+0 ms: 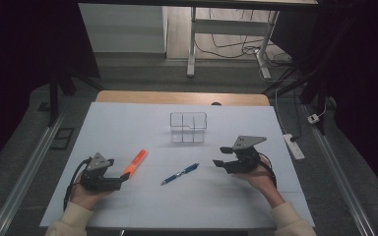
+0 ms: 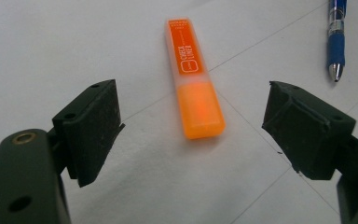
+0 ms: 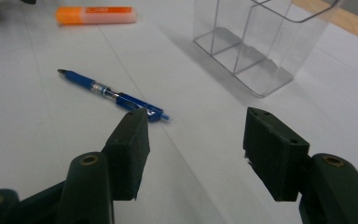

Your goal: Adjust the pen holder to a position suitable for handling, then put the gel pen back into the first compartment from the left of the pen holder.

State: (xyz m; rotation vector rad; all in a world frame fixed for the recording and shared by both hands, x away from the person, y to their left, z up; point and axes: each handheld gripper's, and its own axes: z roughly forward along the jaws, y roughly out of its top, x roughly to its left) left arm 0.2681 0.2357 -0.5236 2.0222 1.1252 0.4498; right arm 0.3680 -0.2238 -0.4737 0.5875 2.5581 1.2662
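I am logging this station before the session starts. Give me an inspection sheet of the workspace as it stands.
Surface: white sheet over a wooden table; faint grid lines.
Job's things: orange highlighter and blue pen lie flat and apart; clear divided organizer stands upright, empty.
Clutter: nothing seen.
Grippers: left gripper open, jaws either side of the highlighter's near end, not touching; right gripper open, holding nothing, near the pen.
Cables: one trails from each gripper; power strip and loose wires on the floor.
Surroundings: dark curtains, white desk frame behind, floor rails.
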